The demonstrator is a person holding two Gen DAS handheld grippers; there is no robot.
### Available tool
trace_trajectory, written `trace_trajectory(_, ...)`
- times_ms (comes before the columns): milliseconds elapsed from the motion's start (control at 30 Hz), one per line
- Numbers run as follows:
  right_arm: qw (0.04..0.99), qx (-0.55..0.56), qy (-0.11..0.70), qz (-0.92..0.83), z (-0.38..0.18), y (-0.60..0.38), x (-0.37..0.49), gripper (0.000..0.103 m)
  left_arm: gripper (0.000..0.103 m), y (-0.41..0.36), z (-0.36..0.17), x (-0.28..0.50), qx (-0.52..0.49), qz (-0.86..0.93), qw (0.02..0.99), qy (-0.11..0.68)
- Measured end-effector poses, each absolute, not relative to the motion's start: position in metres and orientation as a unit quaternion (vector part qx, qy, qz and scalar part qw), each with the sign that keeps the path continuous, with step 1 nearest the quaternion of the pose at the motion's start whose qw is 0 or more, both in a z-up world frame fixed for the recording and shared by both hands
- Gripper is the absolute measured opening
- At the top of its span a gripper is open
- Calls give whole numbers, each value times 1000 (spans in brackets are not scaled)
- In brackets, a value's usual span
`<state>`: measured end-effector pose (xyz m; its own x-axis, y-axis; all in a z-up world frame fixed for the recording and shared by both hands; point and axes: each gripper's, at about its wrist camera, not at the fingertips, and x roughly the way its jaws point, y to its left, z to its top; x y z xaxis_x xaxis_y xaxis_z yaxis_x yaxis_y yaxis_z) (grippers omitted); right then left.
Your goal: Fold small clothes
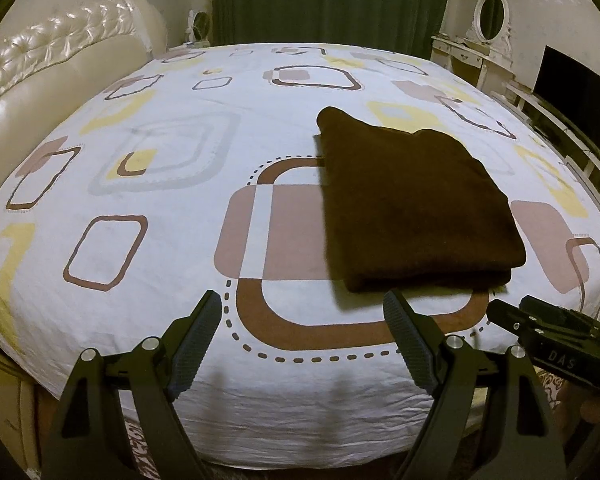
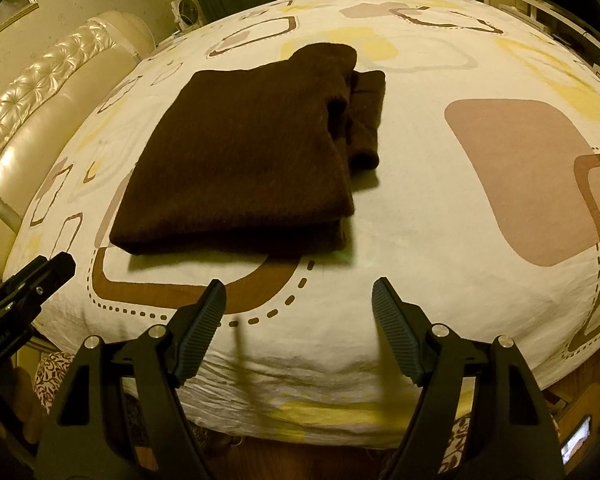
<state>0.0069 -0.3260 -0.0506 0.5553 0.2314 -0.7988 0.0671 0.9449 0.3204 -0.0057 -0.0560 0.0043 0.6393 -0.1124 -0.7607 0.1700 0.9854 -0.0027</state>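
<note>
Nearest the lens in the left wrist view are the black, ribbed-padded jaws of the left gripper (image 1: pixel 304 308), standing wide apart with nothing between them, poised over the near edge of the bed. The right gripper (image 2: pixel 298 298) is likewise spread wide and empty; its black body also shows at the lower right of the left view.

The dark brown fuzzy knit garment (image 1: pixel 412 208) lies on the white bedsheet printed with brown, pink and yellow rounded squares (image 1: pixel 160 288), just beyond both sets of jaws and touching neither. It looks already folded into a thick rectangle of several layers, with a sleeve or collar part (image 2: pixel 366 116) sticking out along its far right side in the right wrist view.

By my judgement the fold is nearly or fully done. The risks from here: a pinch that catches only the top layer would peel the stack open, dragging the bundle over the sheet could wrinkle both, and the protruding part may flop loose if the bundle is lifted unevenly.
</note>
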Motion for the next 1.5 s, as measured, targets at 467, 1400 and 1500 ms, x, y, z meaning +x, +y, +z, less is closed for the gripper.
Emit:
trace_trajectory(467, 867, 159, 470, 48, -51, -325, 6, 76, 85, -57, 4, -7, 38, -80, 905, 415)
trace_trajectory(1400, 864, 183, 465, 64, -41, -324, 3, 76, 89, -52, 39, -7, 29, -116, 923, 365)
trace_trajectory(1500, 868, 198, 447, 89, -19, -325, 9, 76, 89, -30, 49, 26, 26, -101, 927, 362)
